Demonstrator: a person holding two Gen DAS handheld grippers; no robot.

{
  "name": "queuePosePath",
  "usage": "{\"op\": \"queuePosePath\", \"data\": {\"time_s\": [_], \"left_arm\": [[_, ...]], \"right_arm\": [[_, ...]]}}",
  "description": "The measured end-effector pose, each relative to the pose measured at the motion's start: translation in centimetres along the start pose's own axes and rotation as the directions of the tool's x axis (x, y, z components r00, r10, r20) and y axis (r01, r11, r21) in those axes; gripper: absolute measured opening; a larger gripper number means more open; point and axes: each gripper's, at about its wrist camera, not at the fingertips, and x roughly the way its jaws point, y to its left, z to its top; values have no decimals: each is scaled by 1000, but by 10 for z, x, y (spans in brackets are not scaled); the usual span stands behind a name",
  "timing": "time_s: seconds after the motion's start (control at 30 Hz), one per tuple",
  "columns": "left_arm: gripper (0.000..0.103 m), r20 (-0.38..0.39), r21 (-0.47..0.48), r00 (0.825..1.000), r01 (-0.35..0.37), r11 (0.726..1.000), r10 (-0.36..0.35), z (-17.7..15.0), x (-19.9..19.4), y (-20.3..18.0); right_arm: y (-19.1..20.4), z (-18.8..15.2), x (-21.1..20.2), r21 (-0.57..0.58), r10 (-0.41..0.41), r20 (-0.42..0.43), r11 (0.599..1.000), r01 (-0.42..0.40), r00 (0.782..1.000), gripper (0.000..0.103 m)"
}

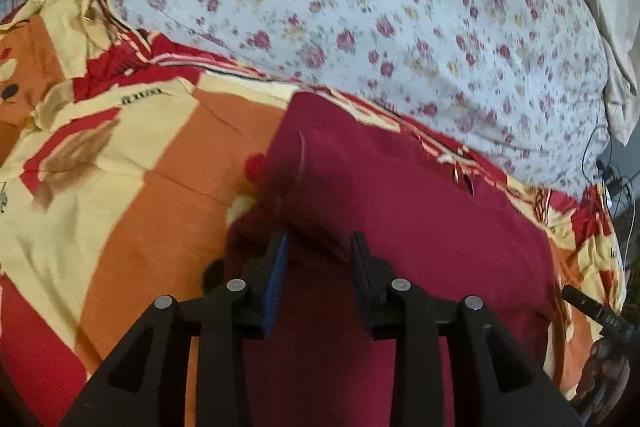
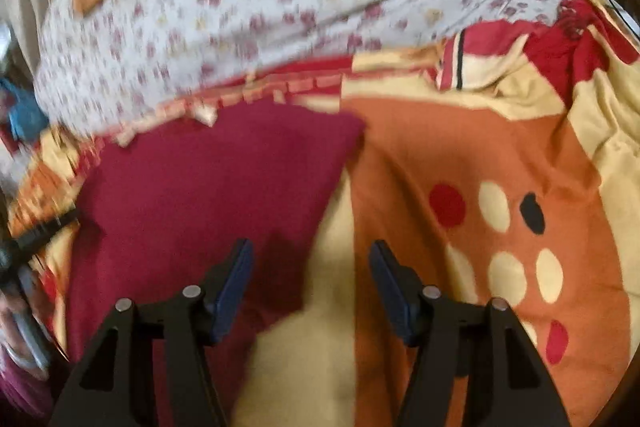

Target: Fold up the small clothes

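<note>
Left tool (image 1: pixel 319 251) jaws apart, raised fold of maroon garment (image 1: pixel 400 219) between them; right tool (image 2: pixel 311 263) wide, straddling garment's right edge on orange-red bedspread (image 2: pixel 500 155); floral sheet (image 1: pixel 360 7) beyond

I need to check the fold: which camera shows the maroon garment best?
The left wrist view: the maroon garment fills the centre, its folded-over flap and edge sharp. The right wrist view shows only its blurred corner, left of that gripper's fingers.

- Your maroon garment (image 1: pixel 420 227) is matt, soft cloth.
- The patterned bedspread (image 1: pixel 132 167) beneath looks like smooth woven cotton.
- Your left gripper (image 1: pixel 319 259) is matt black plastic, with ribbed blue pads (image 1: pixel 276 283).
</note>
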Motion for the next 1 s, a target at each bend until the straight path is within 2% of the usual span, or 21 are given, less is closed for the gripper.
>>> {"op": "queuePosePath", "data": {"time_s": [0.1,0.3,0.33,0.4,0.43,0.5,0.57,0.63,0.73,0.83,0.87,0.9,1.0], "left_arm": [[22,18,1,1000,-11,1000,10,7,-2,0],[22,28,31,999,-35,999,35,16,7,-10],[22,27,37,999,-40,999,40,16,9,-10],[22,21,50,998,-52,997,51,17,16,-11],[22,17,54,998,-56,997,55,17,19,-11],[22,8,57,998,-62,996,62,17,24,-11],[22,-3,58,997,-75,996,75,16,31,-9],[22,-16,54,997,-80,995,81,15,35,-6],[22,-26,49,997,-77,996,79,13,39,-3],[22,-23,61,996,-82,995,83,13,39,-4],[22,-22,64,996,-83,994,85,12,40,-5],[22,-22,65,996,-84,994,86,13,40,-5],[22,-18,67,996,-88,994,89,12,41,-5]], "right_arm": [[-3,15,10,65,44,12,997,-45,999,67],[8,30,56,76,32,-33,997,-29,999,65],[10,31,61,66,25,-33,998,-23,999,62],[13,32,61,33,-13,-8,999,13,1000,38],[12,34,58,28,-35,15,999,34,999,20],[9,37,51,27,-43,44,999,42,998,18],[10,37,52,-9,-88,46,996,88,995,18],[11,35,58,-30,-112,34,993,113,993,18],[11,34,56,-30,-107,37,994,108,994,19],[9,31,40,17,-94,46,995,94,994,39],[8,28,35,37,-66,36,997,64,997,50],[7,24,29,60,-16,25,998,14,1000,57],[10,10,22,74,34,-16,997,-33,999,61]]}}
